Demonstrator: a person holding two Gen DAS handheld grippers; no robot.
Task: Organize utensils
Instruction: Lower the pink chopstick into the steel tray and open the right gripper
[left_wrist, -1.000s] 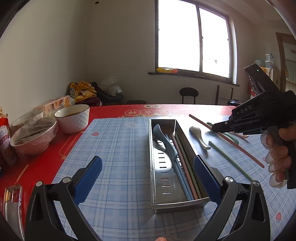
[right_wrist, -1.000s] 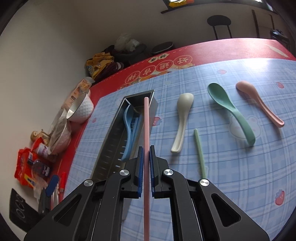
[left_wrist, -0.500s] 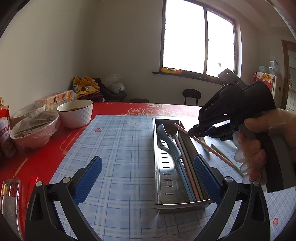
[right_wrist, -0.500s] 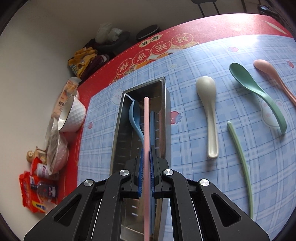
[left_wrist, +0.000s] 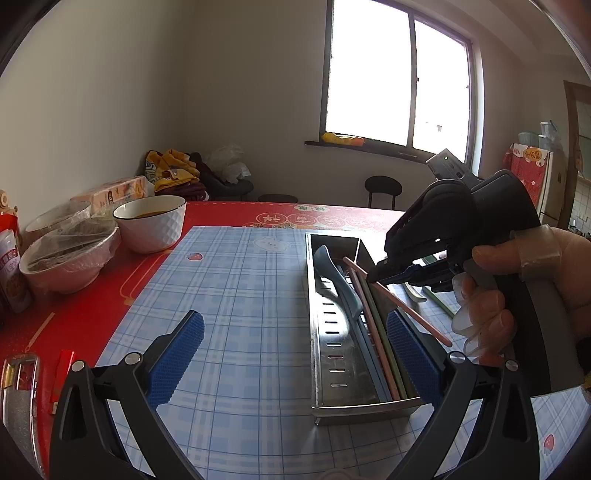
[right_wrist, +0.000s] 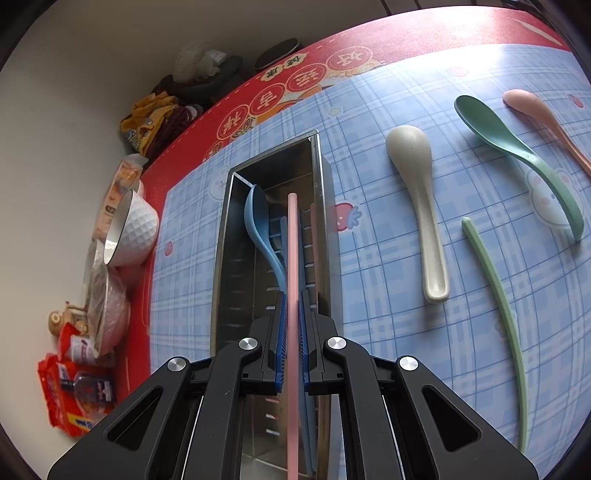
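A long metal utensil tray (right_wrist: 221, 258) lies on the blue checked mat, holding a blue spoon (right_wrist: 258, 221) and several chopsticks. My right gripper (right_wrist: 291, 306) is shut on a pink chopstick (right_wrist: 291, 240) and holds it lengthwise just above the tray's inside. The left wrist view shows that gripper (left_wrist: 380, 275) with the pink chopstick (left_wrist: 402, 302) slanting across the tray's (left_wrist: 332, 373) right wall. My left gripper (left_wrist: 295, 332) stands open and empty near the tray's near end. On the mat to the right lie a white spoon (right_wrist: 421, 206), a green spoon (right_wrist: 509, 147), a pink spoon (right_wrist: 539, 114) and a green chopstick (right_wrist: 495, 295).
A white patterned bowl (left_wrist: 151, 225) and plastic-wrapped bowls (left_wrist: 66, 258) stand on the red tablecloth to the left, with snack packets (right_wrist: 74, 391) beside them. A person's hand (left_wrist: 491, 306) grips the right gripper's handle. A stool (left_wrist: 382, 186) and a window lie beyond the table.
The right gripper has carried the pink chopstick leftward and downward, from above the mat beside the tray to over the tray's inside. The left gripper has stayed put, still open.
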